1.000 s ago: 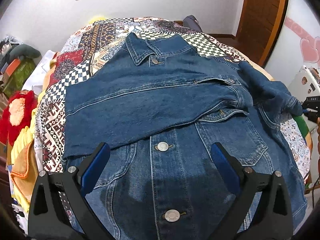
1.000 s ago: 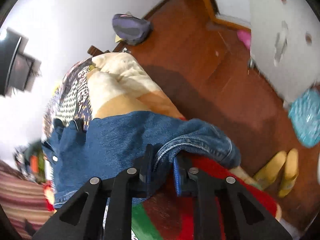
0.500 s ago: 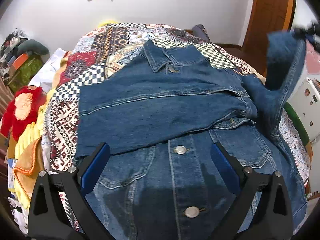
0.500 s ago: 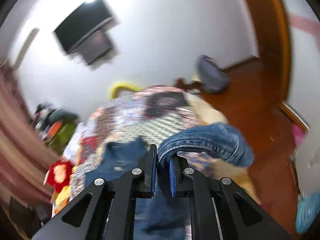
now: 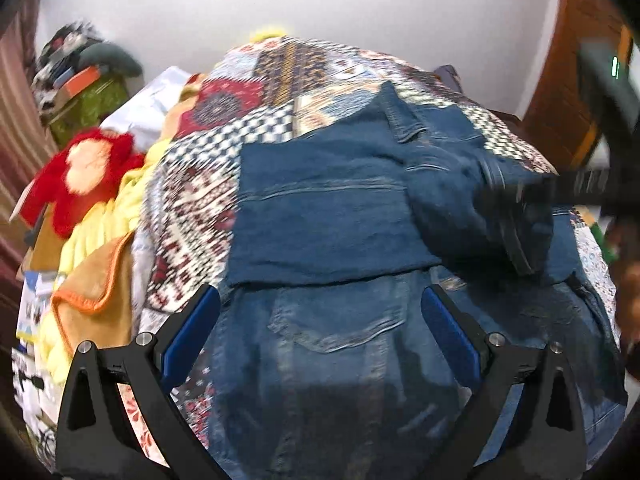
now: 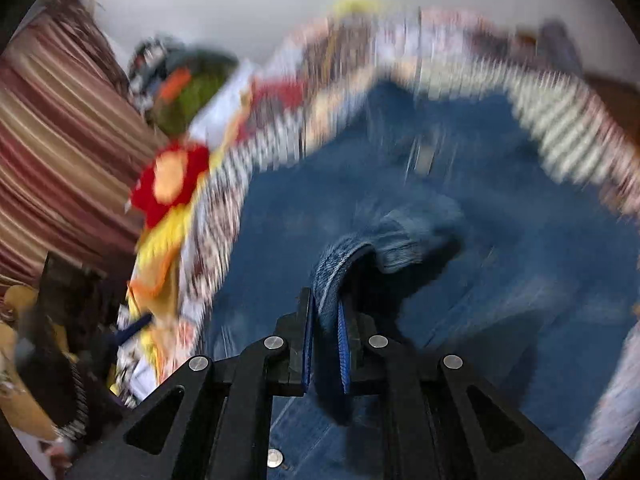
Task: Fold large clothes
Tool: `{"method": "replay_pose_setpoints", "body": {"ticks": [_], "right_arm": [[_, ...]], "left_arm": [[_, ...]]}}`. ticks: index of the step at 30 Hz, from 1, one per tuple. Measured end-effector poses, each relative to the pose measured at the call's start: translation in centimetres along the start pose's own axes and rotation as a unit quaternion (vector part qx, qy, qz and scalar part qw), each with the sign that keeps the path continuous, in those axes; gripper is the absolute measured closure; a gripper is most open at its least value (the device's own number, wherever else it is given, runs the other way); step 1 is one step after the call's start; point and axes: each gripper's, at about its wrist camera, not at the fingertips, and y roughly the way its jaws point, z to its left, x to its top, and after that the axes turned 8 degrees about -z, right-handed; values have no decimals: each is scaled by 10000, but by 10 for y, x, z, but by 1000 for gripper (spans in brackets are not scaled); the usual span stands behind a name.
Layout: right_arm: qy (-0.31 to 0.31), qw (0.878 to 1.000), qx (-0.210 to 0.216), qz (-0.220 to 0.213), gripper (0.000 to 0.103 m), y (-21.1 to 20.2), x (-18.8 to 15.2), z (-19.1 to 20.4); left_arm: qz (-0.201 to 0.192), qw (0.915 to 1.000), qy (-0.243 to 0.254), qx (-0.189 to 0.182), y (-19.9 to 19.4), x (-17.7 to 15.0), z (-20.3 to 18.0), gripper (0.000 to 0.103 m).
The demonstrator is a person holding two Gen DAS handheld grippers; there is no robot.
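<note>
Denim jacket (image 5: pixel 320 216) lies spread on the bed (image 5: pixel 192 200), over a patchwork quilt, reaching from mid-bed to the near edge. One sleeve is folded flat across the chest. The other sleeve (image 6: pixel 384 240) is lifted over the jacket's right side, its cuff clenched between the blue pads of the right gripper (image 6: pixel 326 336); in the left wrist view that gripper shows only as a dark smear at the right edge, its fingers not distinguishable.

Left gripper (image 5: pixel 320 328) hangs over the lower front of the jacket, jaws wide apart, nothing between the pads. Whether its fingertips touch the denim cannot be told.

Right wrist view is heavily blurred: quilt pattern, collar and seams run into streaks, and buttons cannot be made out apart from one metal button (image 6: pixel 274 458) at the bottom of that view. The jacket's hem is cut off by the lower edge of both views.

Along the bed's left edge lie a red plush toy (image 5: pixel 80 176), yellow cloth and an orange towel (image 5: pixel 96 280), partly overlapping. Farther items at the left wall are too blurred to identify.
</note>
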Motion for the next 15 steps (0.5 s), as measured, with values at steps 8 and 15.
{"method": "replay_pose_setpoints", "body": {"ticks": [8,15], "right_arm": [[-133,9947,-20,1022,94,19,-39,-6],[-294,9953,45,924,94,-20,-41,-6]], "left_arm": [[136,9996,-249,87,2,-8,23,2],[30,9994,-220,-247,-3,5,3,2]]}}
